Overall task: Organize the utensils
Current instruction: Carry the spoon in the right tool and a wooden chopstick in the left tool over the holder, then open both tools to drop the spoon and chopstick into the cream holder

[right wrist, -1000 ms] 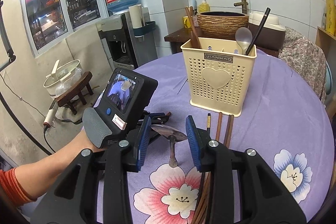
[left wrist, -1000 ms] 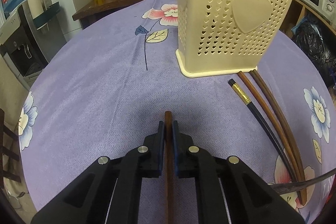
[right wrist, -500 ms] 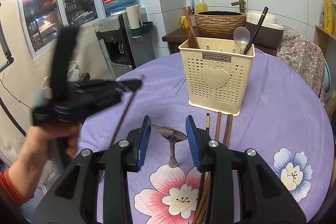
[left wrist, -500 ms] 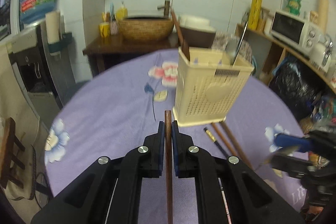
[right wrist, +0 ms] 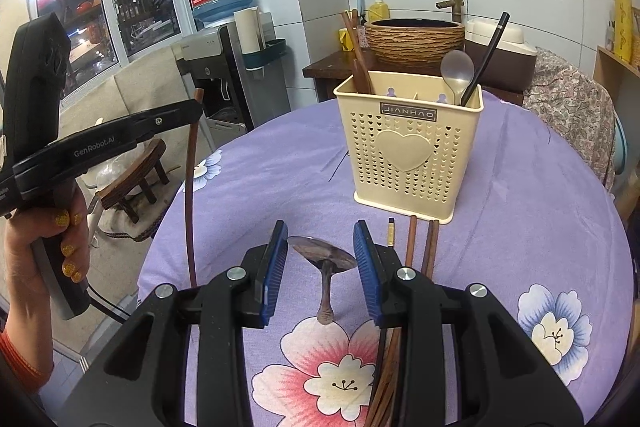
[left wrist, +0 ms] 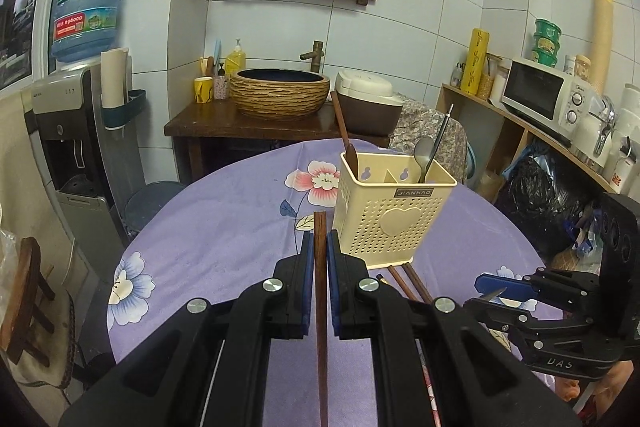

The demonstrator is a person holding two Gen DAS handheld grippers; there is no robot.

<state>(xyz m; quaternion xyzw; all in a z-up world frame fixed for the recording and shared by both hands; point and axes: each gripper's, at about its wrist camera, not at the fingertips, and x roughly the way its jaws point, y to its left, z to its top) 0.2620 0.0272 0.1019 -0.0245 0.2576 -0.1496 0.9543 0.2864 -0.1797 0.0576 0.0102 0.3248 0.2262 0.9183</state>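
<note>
The left claw (left wrist: 319,249) pinches a brown chopstick (left wrist: 320,307) lengthwise; the holder (left wrist: 394,223) stands just far-right. The right claw (right wrist: 320,267) is spread.

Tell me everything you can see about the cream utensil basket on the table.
The basket is a cream plastic box, taller than wide, standing upright on the purple flowered tablecloth. Its walls are pierced with small heart-shaped holes, and the front bears a raised heart and a dark label reading JIANHAO. Dividers split the inside into compartments. At one end stand brown chopsticks and another brown wooden utensil; at the other stand a metal spoon and a black chopstick. More chopsticks lie at its base. No gripper touches it.
</note>
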